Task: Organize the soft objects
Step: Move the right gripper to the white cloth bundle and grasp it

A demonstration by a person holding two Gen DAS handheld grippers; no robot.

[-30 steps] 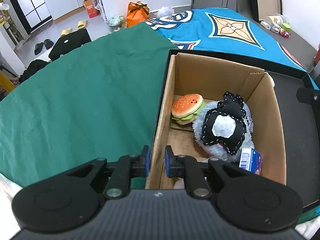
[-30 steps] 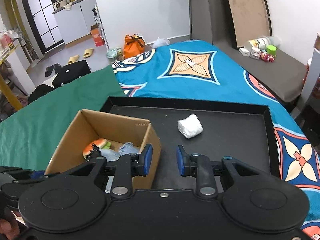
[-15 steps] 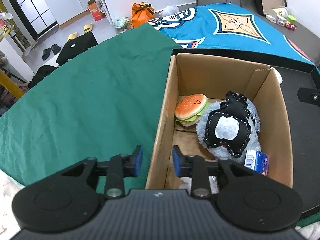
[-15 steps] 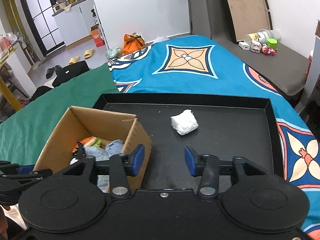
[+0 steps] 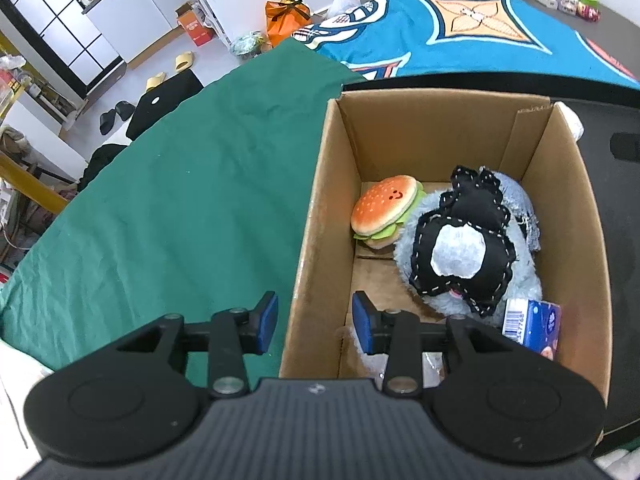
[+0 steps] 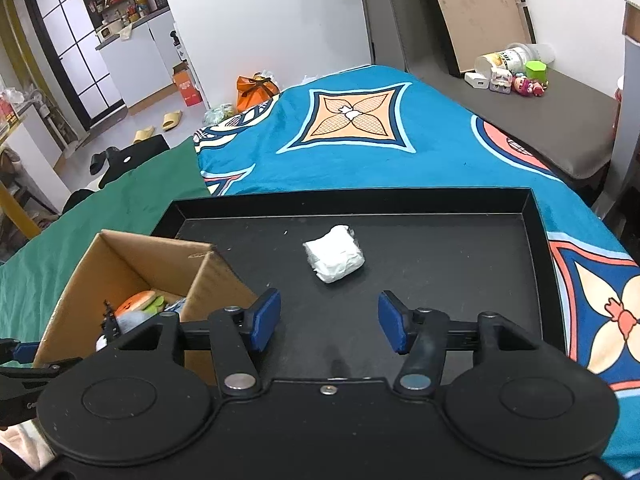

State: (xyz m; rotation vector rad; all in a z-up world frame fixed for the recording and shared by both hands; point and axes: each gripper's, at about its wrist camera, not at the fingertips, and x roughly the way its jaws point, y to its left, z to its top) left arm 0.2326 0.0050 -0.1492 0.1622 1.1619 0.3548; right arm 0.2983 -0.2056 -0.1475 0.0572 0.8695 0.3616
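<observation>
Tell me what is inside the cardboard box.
In the cardboard box: a burger plush, a black-and-grey plush and a blue packet. Anything beneath them is covered.

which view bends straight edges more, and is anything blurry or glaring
Left wrist view: strong fisheye bowing on the cardboard box rim and green cloth, sharp, even light. Right wrist view: black tray edges curve too; white bundle sharp, faint sheen on the tray floor.

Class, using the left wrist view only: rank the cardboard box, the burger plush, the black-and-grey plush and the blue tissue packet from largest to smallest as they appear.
1. cardboard box
2. black-and-grey plush
3. burger plush
4. blue tissue packet

The packet is partly hidden by the gripper body and lies nearer the camera, so places 3 and 4 are unsure.
</observation>
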